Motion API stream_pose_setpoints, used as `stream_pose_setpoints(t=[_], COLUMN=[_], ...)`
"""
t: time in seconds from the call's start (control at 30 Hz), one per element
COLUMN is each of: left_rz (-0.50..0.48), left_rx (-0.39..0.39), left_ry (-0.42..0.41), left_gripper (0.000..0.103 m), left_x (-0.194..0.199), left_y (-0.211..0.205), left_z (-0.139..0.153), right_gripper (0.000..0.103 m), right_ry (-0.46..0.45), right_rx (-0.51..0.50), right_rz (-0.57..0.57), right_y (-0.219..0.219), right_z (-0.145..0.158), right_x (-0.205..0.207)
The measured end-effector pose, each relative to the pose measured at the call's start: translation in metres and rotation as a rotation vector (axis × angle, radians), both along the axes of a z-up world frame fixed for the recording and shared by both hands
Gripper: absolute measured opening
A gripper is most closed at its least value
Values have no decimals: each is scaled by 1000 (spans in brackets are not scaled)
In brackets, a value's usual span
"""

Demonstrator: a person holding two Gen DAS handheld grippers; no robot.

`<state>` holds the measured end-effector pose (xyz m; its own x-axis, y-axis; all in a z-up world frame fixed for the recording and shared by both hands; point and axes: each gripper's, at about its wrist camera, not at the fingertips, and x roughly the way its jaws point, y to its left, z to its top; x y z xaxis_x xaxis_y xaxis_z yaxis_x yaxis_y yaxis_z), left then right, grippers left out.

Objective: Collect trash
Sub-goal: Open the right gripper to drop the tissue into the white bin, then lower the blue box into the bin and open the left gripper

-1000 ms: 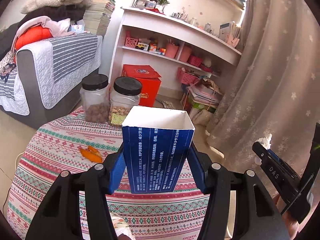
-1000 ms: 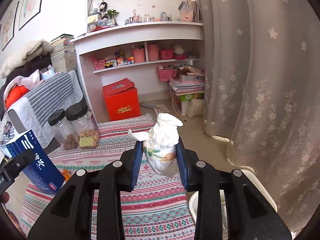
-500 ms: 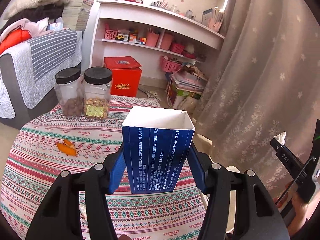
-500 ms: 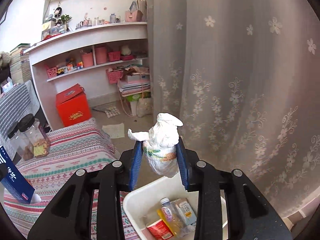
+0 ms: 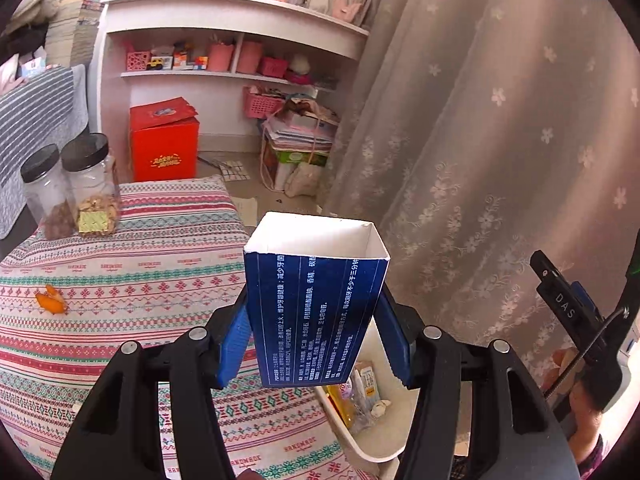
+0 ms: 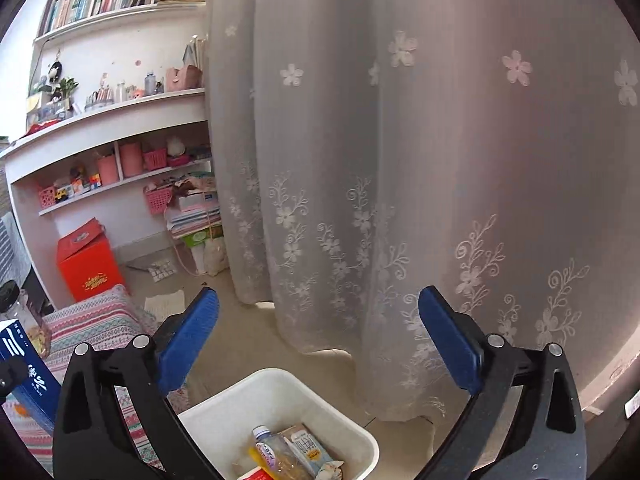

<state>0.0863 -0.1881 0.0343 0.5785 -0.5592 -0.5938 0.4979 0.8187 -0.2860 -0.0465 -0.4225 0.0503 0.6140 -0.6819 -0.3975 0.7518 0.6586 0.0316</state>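
Note:
My left gripper (image 5: pixel 316 344) is shut on an open-topped blue carton (image 5: pixel 314 304) with white print, held upright above the table's right edge, close to the white trash bin (image 5: pixel 376 452). The bin holds bottles and wrappers. My right gripper (image 6: pixel 318 328) is open and empty above the same bin (image 6: pixel 352 428), whose trash includes a plastic bottle (image 6: pixel 276 452) and a small carton (image 6: pixel 308 448). The blue carton shows at the left edge of the right wrist view (image 6: pixel 24 376). Orange peel (image 5: pixel 50 300) lies on the patterned tablecloth (image 5: pixel 132 280).
Two black-lidded jars (image 5: pixel 94 188) stand at the table's far left. A flowered curtain (image 6: pixel 440 160) hangs right behind the bin. A red box (image 5: pixel 164 148), a white shelf unit (image 5: pixel 224 40) and stacked papers (image 5: pixel 300 136) stand on the floor beyond the table.
My right gripper swung right over the bin, opened and let go of the crumpled white wrapper. My left gripper carried the blue carton right toward the bin.

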Motion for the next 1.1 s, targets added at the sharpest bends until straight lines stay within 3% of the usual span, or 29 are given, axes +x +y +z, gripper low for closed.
stream_pose_setpoints(t=[0.47,0.67,0.83,1.0,1.1], left_rz=[-120,-135,-44,116,215], left_rx=[17,28,97,267,386], left_ry=[143,219,248,334,430], left_gripper=[58,74,75,75,75], left_x=[11,12,13,28,38], left_y=[-97,-110,-79,-3,57], left_z=[1,-12,-24,-55,-82], right_gripper=[96,96,96,96,96], right_ry=[-85,-96,-52,21,63], right_rx=[119,135,180,181,174], right_rz=[-44,-32,59,214,297], right_y=[-42,-42,-28,5,26], right_z=[8,9,4,3,2], right_x=[-31,-30,-13,13,28])
